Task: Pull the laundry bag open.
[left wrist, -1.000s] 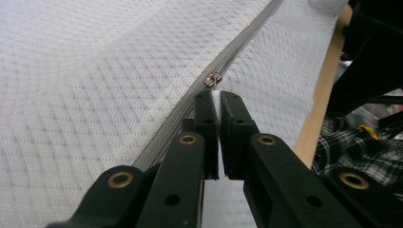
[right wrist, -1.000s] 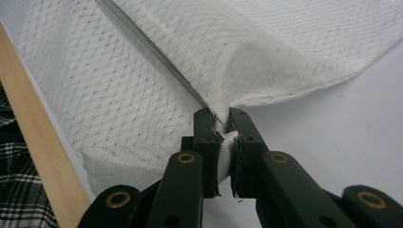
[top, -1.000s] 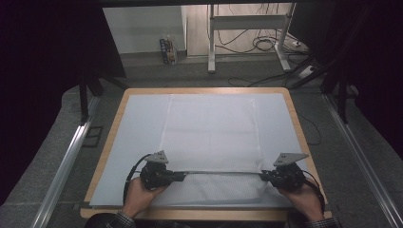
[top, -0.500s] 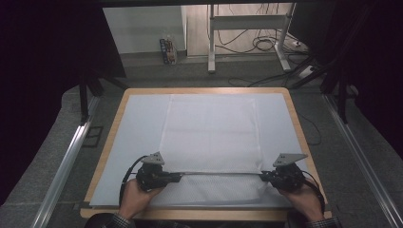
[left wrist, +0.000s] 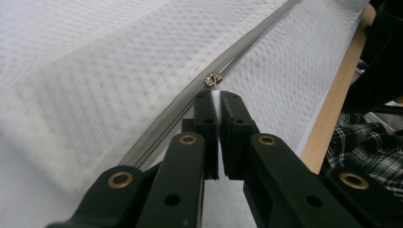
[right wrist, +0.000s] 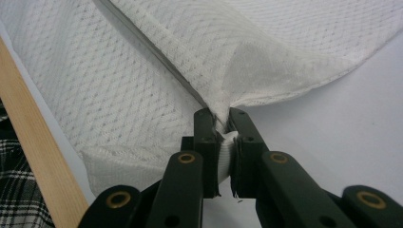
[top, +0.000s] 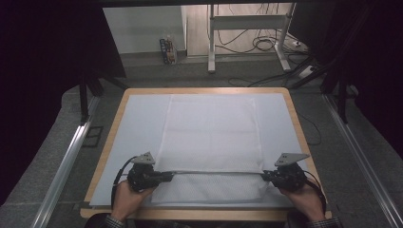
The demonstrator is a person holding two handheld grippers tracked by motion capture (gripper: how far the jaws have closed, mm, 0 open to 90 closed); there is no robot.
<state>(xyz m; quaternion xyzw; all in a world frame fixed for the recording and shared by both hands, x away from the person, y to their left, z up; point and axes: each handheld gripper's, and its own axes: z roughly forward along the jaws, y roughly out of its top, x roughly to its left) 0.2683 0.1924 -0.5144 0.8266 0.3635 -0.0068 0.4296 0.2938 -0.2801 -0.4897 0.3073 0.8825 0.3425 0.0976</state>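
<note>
Sliding outward — left gripper [top: 164,176] has dragged the small metal zipper pull [left wrist: 213,79] along the grey zipper [top: 214,172], jaws clamped on its tab. Right gripper [top: 266,176] pinches the white mesh fabric bag [top: 211,137] flat on the bench [top: 199,90] — the zipper run is nearly done, I'd judge.

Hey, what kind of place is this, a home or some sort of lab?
Probably a lab or recording workspace, not a home: a wood-edged table under a white mat, loose cables on the floor behind, and a metal rail alongside.
</note>
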